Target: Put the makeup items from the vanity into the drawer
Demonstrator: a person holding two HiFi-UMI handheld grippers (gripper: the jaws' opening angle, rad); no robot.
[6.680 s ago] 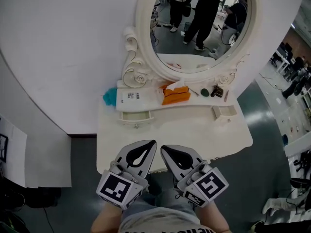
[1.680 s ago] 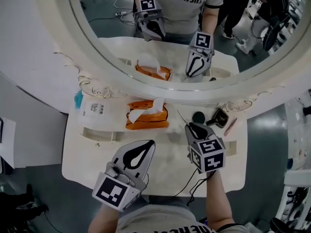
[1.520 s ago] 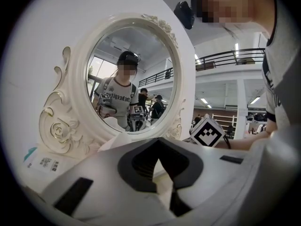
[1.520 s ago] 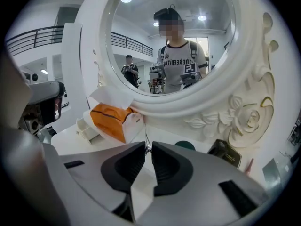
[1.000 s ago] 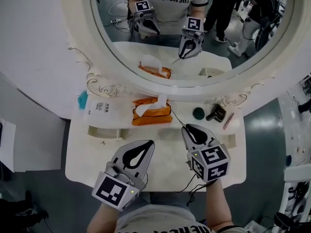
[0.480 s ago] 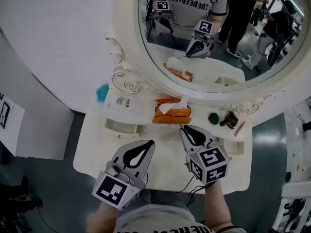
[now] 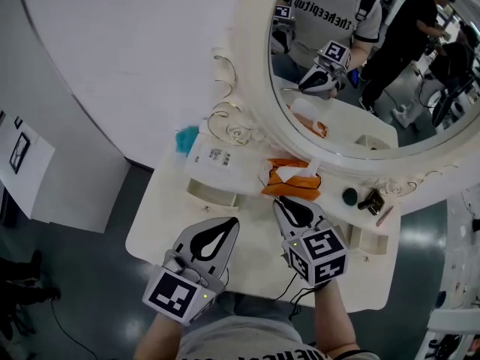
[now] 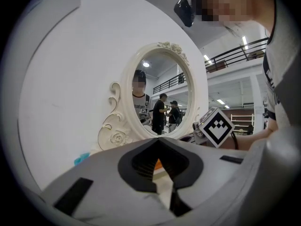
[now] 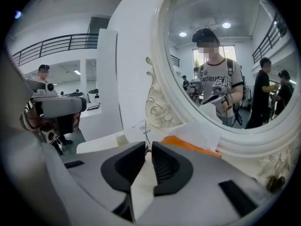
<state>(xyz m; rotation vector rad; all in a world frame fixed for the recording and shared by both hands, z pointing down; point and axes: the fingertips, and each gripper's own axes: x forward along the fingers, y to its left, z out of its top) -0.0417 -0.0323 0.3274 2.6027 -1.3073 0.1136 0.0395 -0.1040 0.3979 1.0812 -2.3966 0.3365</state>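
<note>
A white vanity table (image 7: pixel 180 235) is seen from above, set against a white wall beneath an oval mirror (image 7: pixel 253 73) in an ornate white frame. The right gripper (image 7: pixel 279 201) is held over the middle of the tabletop, just in front of an orange tissue pack (image 7: pixel 291 183). Its fingers are pinched on a thin stick (image 9: pixel 146 134), which is shown in the right gripper view standing up from between the tips; what kind of makeup item it is cannot be told. The left gripper (image 7: pixel 235 221) is held over the table's near edge, beside the right one but apart from it. Its fingers are pressed together at the tips, and nothing is seen between them. A small left drawer (image 7: pixel 212 194) is seen pulled open in front of a white packet (image 7: pixel 217 158) with a teal cap. A second small drawer (image 7: pixel 367 240) is seen at the right end of the table. Behind it, at the foot of the mirror frame, a dark round item (image 7: pixel 349 196), a black item (image 7: pixel 370 201) and a pink pencil (image 7: pixel 385 216) are laid close together on the tabletop, well apart from both grippers.
</note>
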